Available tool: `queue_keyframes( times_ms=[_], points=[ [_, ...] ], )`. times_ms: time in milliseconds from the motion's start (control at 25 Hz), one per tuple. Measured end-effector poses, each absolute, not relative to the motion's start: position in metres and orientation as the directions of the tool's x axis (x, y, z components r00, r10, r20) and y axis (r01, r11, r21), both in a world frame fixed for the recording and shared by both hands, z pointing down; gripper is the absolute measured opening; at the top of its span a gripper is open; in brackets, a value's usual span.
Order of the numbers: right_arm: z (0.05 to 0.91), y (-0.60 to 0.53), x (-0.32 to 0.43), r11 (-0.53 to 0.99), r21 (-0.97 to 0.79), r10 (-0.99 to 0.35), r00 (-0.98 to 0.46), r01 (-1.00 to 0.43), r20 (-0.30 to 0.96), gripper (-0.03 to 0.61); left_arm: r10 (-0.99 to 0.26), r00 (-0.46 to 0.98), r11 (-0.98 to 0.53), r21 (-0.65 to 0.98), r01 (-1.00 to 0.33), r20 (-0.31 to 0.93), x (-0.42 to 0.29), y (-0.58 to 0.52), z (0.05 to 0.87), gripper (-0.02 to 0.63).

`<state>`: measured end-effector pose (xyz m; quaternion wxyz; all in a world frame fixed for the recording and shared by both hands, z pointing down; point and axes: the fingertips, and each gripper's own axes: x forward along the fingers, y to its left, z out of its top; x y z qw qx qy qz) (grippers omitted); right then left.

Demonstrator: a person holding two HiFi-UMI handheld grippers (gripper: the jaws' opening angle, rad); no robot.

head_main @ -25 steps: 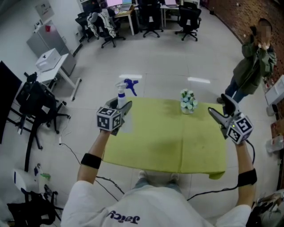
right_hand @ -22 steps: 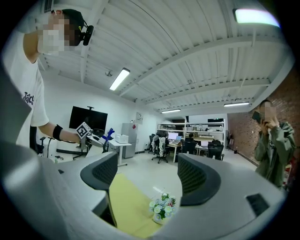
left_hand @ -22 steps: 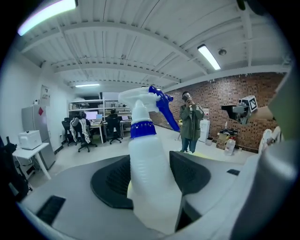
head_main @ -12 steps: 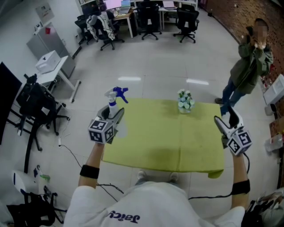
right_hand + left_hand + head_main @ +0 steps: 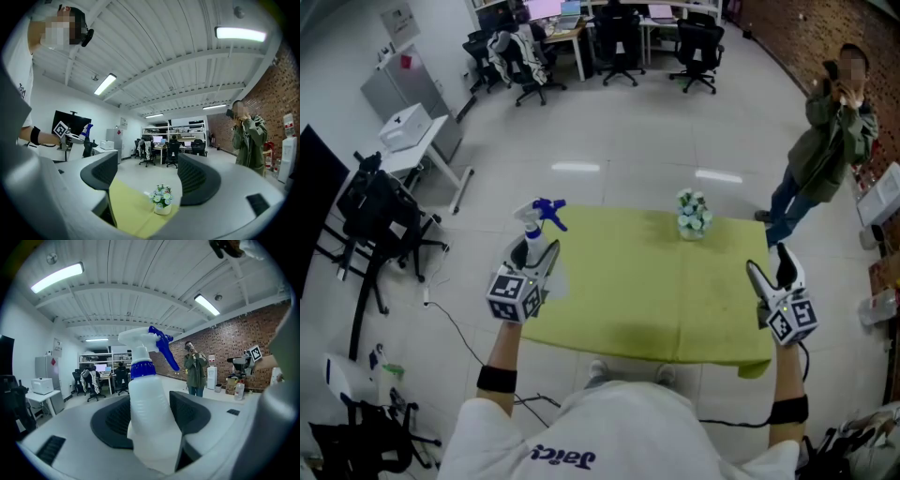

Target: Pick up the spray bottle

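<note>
The spray bottle (image 5: pixel 536 223) is white with a blue trigger and collar. It hangs upright at the left edge of the green-covered table (image 5: pixel 656 281), held by my left gripper (image 5: pixel 535 253), which is shut on its body. In the left gripper view the bottle (image 5: pixel 147 408) fills the gap between the dark pads (image 5: pixel 190 414). My right gripper (image 5: pixel 768 263) hovers at the table's right edge. It stands open and holds nothing. The right gripper view looks between its pads (image 5: pixel 199 180) across the table.
A small pot of flowers (image 5: pixel 695 216) stands at the table's far side, also seen as the flower pot (image 5: pixel 161 202). A person in a green jacket (image 5: pixel 830 141) stands at the right. A white desk (image 5: pixel 412 141) and black chair (image 5: pixel 375 220) are at the left.
My left gripper has carried the bottle leftward and nearer to me, off the table's far left corner. My right gripper has drawn back toward me along the right edge.
</note>
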<state>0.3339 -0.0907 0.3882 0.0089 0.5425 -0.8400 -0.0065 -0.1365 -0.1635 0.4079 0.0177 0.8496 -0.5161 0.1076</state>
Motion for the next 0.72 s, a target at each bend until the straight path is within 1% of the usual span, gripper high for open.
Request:
queue_keyframes(
  times_ms=[440,720],
  points=[
    [0.41,-0.072,0.299,0.388,-0.076,-0.921,-0.383,-0.919,-0.073,0.414,-0.876,0.462,-0.471,-0.041,-0.881,0.138,-0.105,-0.117,0.432,0.247],
    [0.43,-0.058,0.296,0.35,-0.137,-0.936,-0.34,-0.927,-0.09,0.414,-0.878,0.457,-0.463,-0.005,-0.887,0.143,-0.089,-0.093,0.458,0.247]
  ],
)
